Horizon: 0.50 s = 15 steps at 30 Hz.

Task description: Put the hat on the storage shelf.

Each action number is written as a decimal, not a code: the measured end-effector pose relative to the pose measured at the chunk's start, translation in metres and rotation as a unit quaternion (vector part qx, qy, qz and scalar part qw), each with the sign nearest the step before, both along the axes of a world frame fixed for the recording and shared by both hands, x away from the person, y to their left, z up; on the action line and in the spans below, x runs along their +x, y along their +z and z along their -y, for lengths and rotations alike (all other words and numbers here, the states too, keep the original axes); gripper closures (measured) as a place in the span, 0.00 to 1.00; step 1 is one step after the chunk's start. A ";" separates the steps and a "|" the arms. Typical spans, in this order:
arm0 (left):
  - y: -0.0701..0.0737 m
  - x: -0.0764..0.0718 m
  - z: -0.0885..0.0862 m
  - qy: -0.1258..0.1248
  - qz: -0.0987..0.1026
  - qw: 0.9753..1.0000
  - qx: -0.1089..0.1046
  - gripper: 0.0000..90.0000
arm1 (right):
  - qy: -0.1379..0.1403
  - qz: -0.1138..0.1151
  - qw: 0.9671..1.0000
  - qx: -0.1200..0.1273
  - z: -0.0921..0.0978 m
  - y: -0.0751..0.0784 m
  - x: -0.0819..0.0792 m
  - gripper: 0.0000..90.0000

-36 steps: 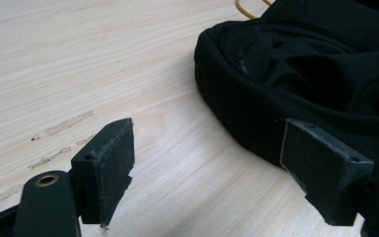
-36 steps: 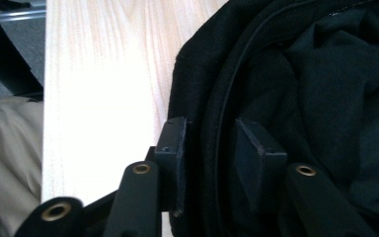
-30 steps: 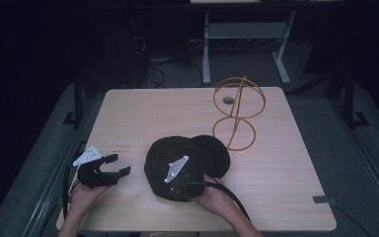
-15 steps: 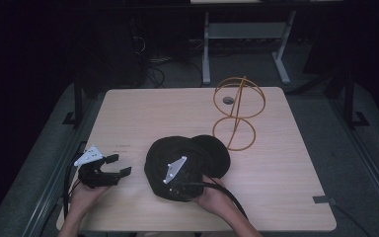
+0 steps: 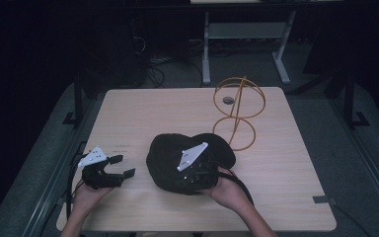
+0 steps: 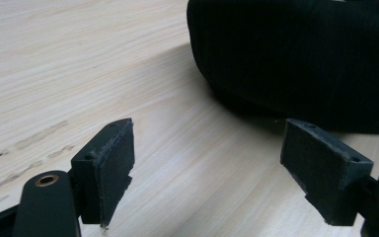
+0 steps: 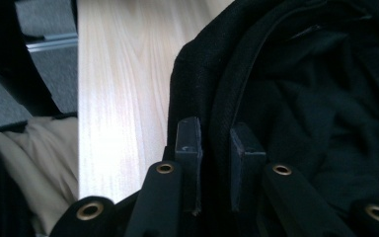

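Observation:
A black cap [image 5: 165, 155] lies upside down near the middle of the wooden table [image 5: 143, 113]. My right gripper [image 5: 191, 174] sits over the cap's near side, shut on its edge. In the right gripper view the jaws [image 7: 216, 140] pinch the cap's rim band, with the cap's dark inside [image 7: 316, 98] to their right. My left gripper [image 5: 123, 166] is held low at the table's front left, open and empty. In the left gripper view the pads [image 6: 109, 163] stand wide apart above the wood, and the cap's crown [image 6: 301, 59] lies a short way beyond them.
A gold wire stand [image 5: 237, 111] made of rings rises at the table's back right, with a small dark disc [image 5: 228, 100] beside it. The table's left edge [image 5: 86, 148] is close to my left gripper. A metal frame [image 5: 207, 44] stands on the floor behind.

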State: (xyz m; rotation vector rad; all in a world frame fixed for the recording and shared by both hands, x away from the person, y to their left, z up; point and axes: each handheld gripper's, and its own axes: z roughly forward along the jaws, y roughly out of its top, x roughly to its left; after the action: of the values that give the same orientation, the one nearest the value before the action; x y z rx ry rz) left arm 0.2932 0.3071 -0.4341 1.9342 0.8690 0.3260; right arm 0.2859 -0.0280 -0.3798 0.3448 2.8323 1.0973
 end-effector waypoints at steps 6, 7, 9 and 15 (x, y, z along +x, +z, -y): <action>0.003 -0.004 0.013 -0.028 0.017 0.999 -0.002 0.23 | -0.004 0.001 0.999 0.044 0.015 0.022 -0.001 0.86; 0.004 -0.005 0.016 -0.034 0.018 0.999 -0.004 0.23 | -0.005 -0.001 0.999 0.049 0.017 0.025 -0.001 0.85; 0.005 -0.007 0.021 -0.045 0.022 0.999 -0.005 0.23 | -0.004 -0.002 0.998 0.059 0.020 0.030 -0.002 0.85; 0.011 -0.013 0.039 -0.074 0.036 0.997 -0.006 0.23 | -0.002 0.001 0.998 0.069 0.026 0.041 -0.003 0.85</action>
State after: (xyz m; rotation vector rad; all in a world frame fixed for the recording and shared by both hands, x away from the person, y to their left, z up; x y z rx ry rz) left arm 0.2799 0.2685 -0.4227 1.9514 0.6746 0.3009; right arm 0.2824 -0.0539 -0.3392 0.3585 2.7588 1.2953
